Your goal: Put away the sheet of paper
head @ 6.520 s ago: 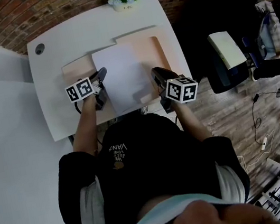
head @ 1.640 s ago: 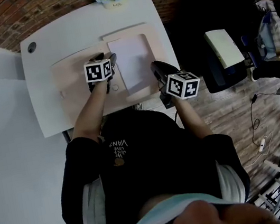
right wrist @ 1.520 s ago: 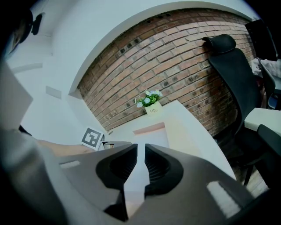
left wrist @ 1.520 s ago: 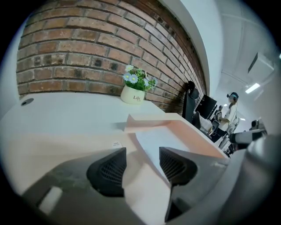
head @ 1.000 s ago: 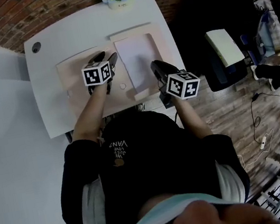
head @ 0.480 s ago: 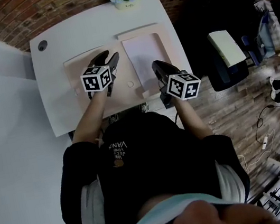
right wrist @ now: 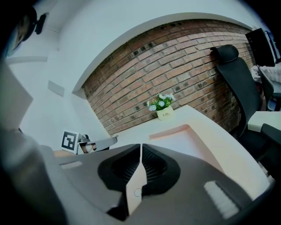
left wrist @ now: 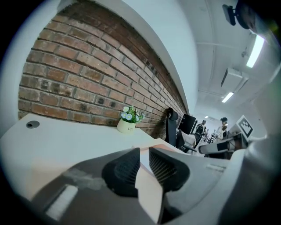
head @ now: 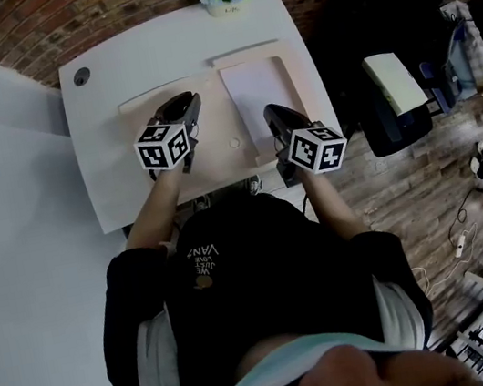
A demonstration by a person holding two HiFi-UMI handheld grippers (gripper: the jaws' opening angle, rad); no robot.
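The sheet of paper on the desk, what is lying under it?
An open peach folder lies under the sheet of paper; its border shows beyond the sheet's edges. The white desk carries the folder. Whatever else is beneath the sheet is covered.

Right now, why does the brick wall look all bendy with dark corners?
Left gripper view: the wide lens curves the brick wall into an arc, blacks out the corners, and the ceiling lights glare white. Right gripper view: same bent wall. Head view: the desk bulges and the edges dim.
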